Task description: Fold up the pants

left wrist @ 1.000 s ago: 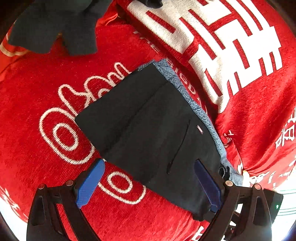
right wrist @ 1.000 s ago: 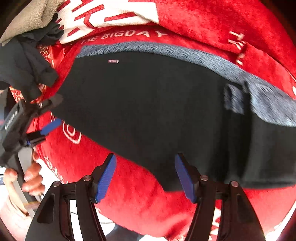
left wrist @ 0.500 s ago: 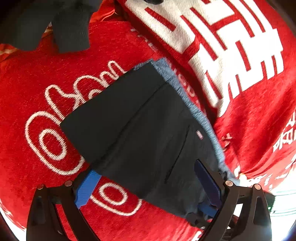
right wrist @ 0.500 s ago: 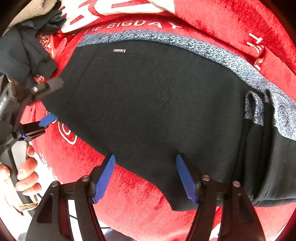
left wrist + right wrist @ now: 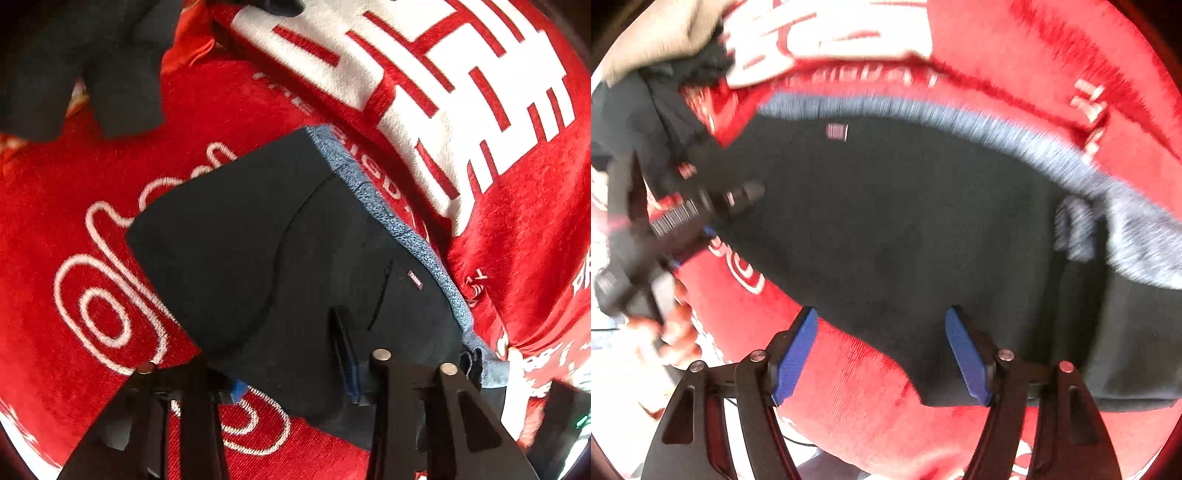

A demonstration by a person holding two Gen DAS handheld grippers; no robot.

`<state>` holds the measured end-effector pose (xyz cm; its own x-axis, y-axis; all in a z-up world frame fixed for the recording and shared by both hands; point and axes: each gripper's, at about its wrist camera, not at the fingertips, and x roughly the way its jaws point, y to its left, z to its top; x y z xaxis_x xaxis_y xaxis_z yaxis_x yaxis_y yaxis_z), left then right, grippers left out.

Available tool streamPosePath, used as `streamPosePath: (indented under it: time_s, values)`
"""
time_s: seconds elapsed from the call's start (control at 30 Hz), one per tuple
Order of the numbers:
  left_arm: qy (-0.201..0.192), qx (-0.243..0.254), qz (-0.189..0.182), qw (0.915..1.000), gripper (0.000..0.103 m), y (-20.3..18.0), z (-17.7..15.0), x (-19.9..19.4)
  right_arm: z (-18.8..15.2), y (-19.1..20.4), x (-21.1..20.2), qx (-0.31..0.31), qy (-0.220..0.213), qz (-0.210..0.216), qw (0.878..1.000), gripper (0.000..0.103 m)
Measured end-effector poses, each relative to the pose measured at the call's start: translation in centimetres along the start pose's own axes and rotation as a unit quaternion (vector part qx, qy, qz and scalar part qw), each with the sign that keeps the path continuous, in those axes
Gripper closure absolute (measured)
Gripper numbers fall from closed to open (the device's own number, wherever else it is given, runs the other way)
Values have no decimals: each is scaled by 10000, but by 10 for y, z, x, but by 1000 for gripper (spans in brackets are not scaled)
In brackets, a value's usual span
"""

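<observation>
- pants point(image 5: 266, 258) lie folded into a dark, roughly rectangular stack on a red plush blanket point(image 5: 74, 206); in the left wrist view they fill the centre and run toward 5 o'clock.
- hard to make out: the right wrist view is smeared by motion blur, so the small label point(image 5: 836, 132) near 11 o'clock is unreadable, and the person's hand point(image 5: 670, 332) at 8 o'clock is only a soft shape.
- left gripper point(image 5: 291, 373) has its jaws drawn close on the near edge of the pants; cloth covers most of both blue pads, so only slivers show.
- right gripper point(image 5: 882, 360) stands wide apart, holding nothing, its blue pads resting at the pants' near edge.
- fabric: pants are matte black, smooth, with a speckled blue-grey waistband point(image 5: 388, 218) along the 1 o'clock side and a curved seam.
- blanket is fuzzy, with white looping script; a white and red patterned cloth point(image 5: 424, 74) lies at 1 o'clock, a dark garment point(image 5: 92, 66) at 10 o'clock, cut off by the frame.
</observation>
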<state>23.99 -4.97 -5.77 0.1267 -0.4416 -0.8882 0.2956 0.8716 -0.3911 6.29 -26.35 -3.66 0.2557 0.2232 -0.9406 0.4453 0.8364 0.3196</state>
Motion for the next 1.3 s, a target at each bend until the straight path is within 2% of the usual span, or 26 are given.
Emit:
streamPosePath:
  time_s: [0.03, 0.1, 0.13, 0.2, 0.23, 0.33, 0.37, 0.47, 0.53, 0.6, 0.7, 0.73, 0.77, 0.87, 1.0, 1.1, 1.3]
  values:
    - [-99, 350, 223, 9991, 68, -11, -1, -4, 9, -3, -15, 17, -112, 40, 9999, 28]
    - [-348, 1065, 659, 9915, 69, -35, -8, -11, 31, -6, -35, 51, -173, 210, 9996, 28]
    - [-545, 1568, 939, 9817, 69, -51, -15, -16, 43, -7, -43, 71, -182, 313, 9993, 28]
    - [-736, 2112, 1215, 9671, 69, -69, -24, -20, 73, 0, -56, 76, -150, 623, 9979, 27]
    - [-826, 2432, 1376, 9566, 69, -78, -30, -21, 93, 9, -60, 45, -6, 865, 9962, 23]
    - [-989, 3138, 1736, 9282, 69, -97, -44, -20, 131, 40, -56, -130, 393, 1313, 9905, 23]
    - [-1026, 3255, 1798, 9226, 69, -102, -46, -20, 145, 60, -50, -312, 594, 1367, 9883, 23]
    - [-1113, 3614, 1967, 9046, 69, -109, -56, -21, 160, 107, -27, -808, 1114, 1223, 9829, 23]
    - [-1137, 3679, 2016, 9006, 69, -115, -57, -20, 164, 131, -5, -1032, 1479, 1068, 9778, 23]
    - [-1140, 3697, 2037, 8994, 69, -116, -59, -20, 166, 147, 23, -1194, 1872, 716, 9724, 23]
    - [-1176, 3732, 2067, 8968, 69, -117, -61, -22, 170, 157, 52, -1278, 2161, 488, 9667, 26]
    - [-1188, 3742, 2069, 8961, 69, -118, -61, -23, 168, 154, 56, -1263, 2181, 490, 9665, 61]
    - [-1178, 3737, 2078, 8963, 69, -118, -61, -23, 167, 150, 56, -1199, 2170, 542, 9673, 79]
    - [-1149, 3673, 2021, 9006, 69, -121, -62, -28, 160, 133, 35, -1120, 1859, 848, 9725, 82]
    - [-1363, 3823, 1905, 8939, 69, -147, -71, -50, 148, 99, -11, -801, 1418, 1546, 9745, 82]
    - [-1472, 3853, 1646, 8960, 69, -180, -78, -72, 134, 60, -55, -457, 971, 2085, 9721, 82]
    - [-1480, 3969, 1078, 8994, 69, -256, -98, -96, 96, -28, -131, 66, 155, 2619, 9649, 82]
